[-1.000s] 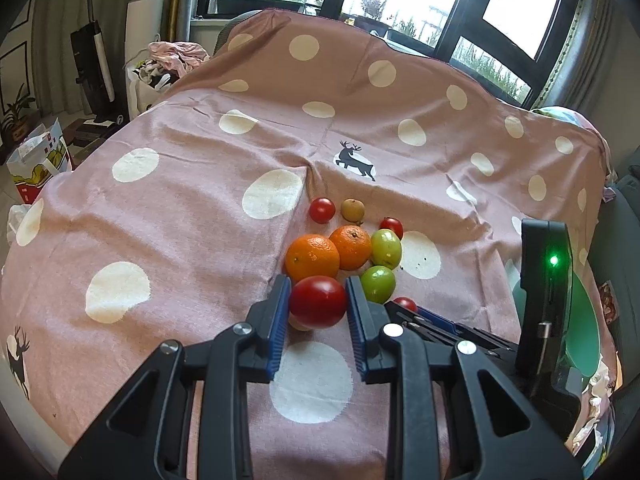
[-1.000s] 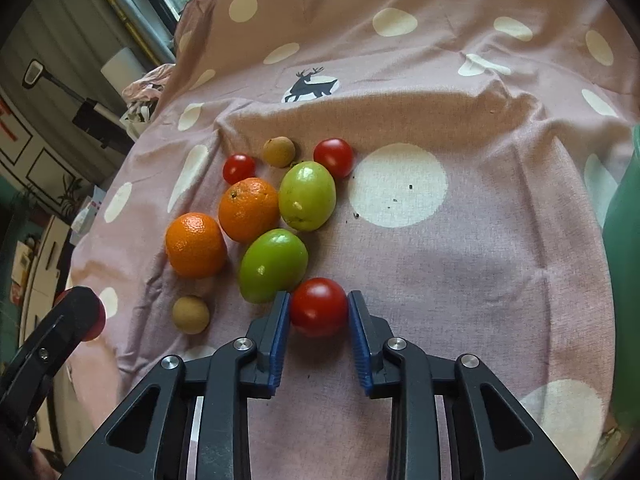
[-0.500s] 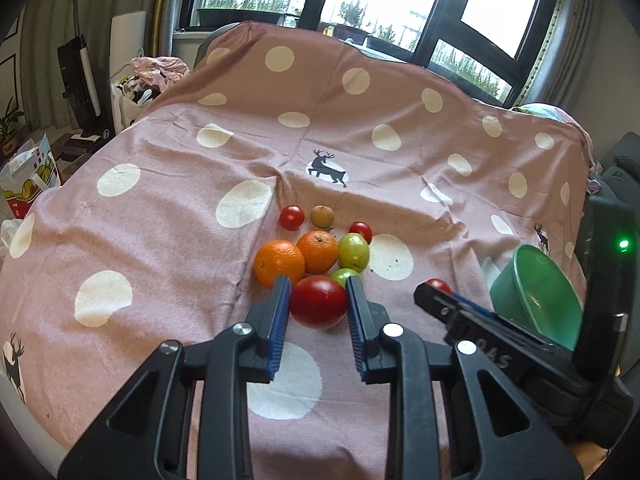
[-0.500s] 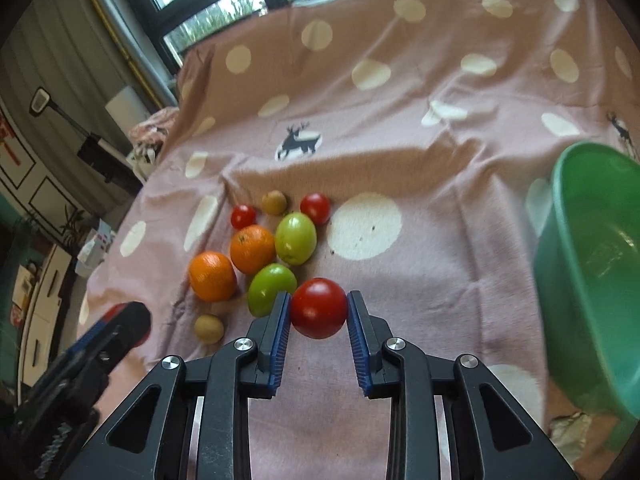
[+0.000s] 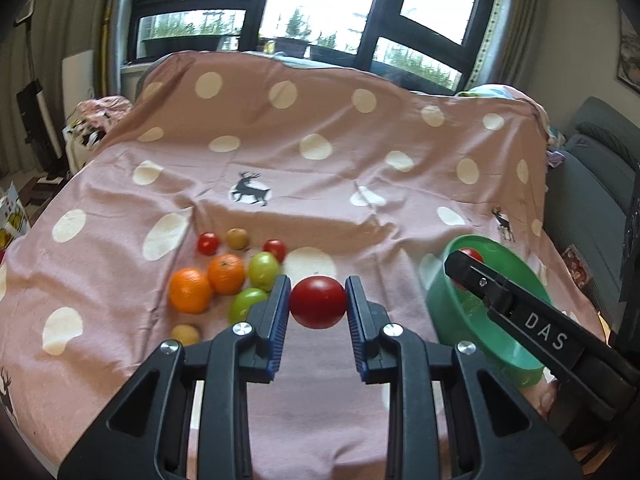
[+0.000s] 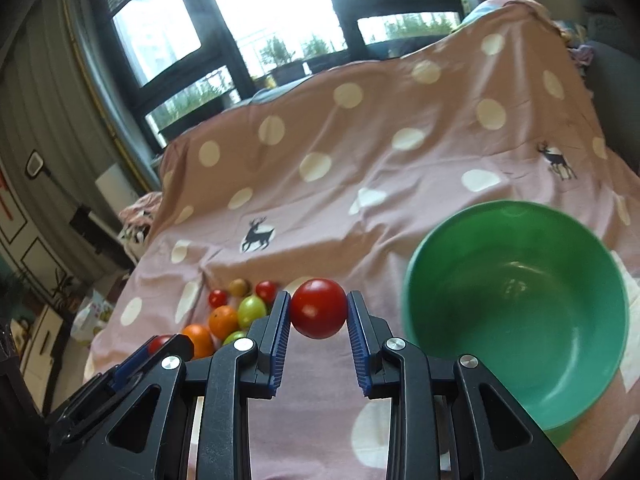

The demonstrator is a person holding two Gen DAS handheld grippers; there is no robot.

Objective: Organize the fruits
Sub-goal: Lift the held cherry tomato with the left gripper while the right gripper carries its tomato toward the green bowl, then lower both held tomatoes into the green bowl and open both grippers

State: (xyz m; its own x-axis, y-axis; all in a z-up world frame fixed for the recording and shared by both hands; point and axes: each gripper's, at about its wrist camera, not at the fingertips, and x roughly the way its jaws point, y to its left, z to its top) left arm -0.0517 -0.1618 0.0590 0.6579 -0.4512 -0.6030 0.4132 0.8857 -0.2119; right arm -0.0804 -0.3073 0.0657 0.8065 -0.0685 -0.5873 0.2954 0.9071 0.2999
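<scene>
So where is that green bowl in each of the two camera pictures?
Left wrist view: the green bowl sits at the right, partly hidden behind the right gripper.
Right wrist view: the green bowl fills the lower right, empty, beside the held tomato.
Shared landmark: the black deer print on the pink spotted cloth.

I read one marking only, white capitals "DAS" along the black finger of the right gripper (image 5: 464,268) in my left wrist view, nothing else legible to me, the packaging at the left edge too blurred
</scene>
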